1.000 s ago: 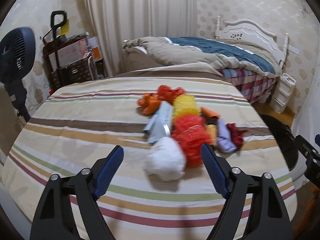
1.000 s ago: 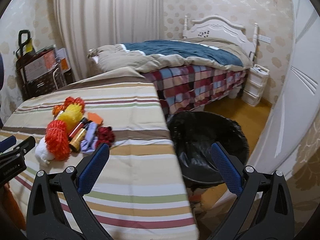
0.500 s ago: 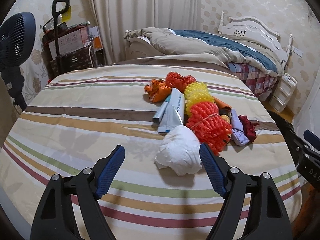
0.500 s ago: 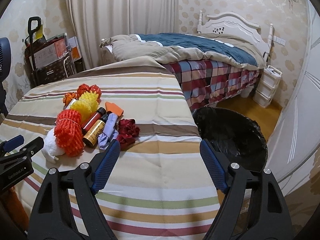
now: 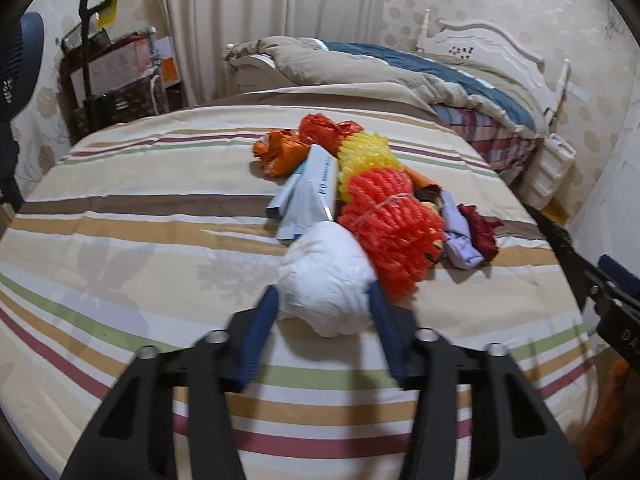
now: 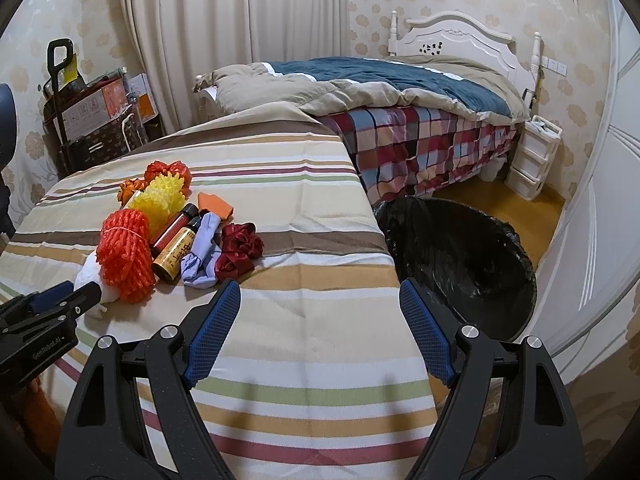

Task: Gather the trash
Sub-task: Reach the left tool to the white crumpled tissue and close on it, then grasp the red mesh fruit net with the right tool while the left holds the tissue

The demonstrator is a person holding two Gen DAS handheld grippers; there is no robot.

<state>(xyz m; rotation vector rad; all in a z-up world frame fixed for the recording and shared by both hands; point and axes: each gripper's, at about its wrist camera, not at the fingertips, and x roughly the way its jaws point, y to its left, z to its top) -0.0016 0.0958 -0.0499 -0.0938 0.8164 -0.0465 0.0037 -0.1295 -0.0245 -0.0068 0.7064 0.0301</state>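
My left gripper (image 5: pixel 323 294) clamps the crumpled white paper wad (image 5: pixel 326 278) on the striped tablecloth (image 5: pixel 132 248); my right gripper (image 6: pixel 320 292) hangs spread near the black-lined bin (image 6: pixel 472 256).

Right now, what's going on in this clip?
A person is clearing trash off a striped tablecloth. The left hand-held gripper has its fingers on either side of a crumpled white paper wad at the near end of the pile and looks to be closing on it. The right hand-held gripper hangs open over bare cloth, beside the black-lined trash bin.
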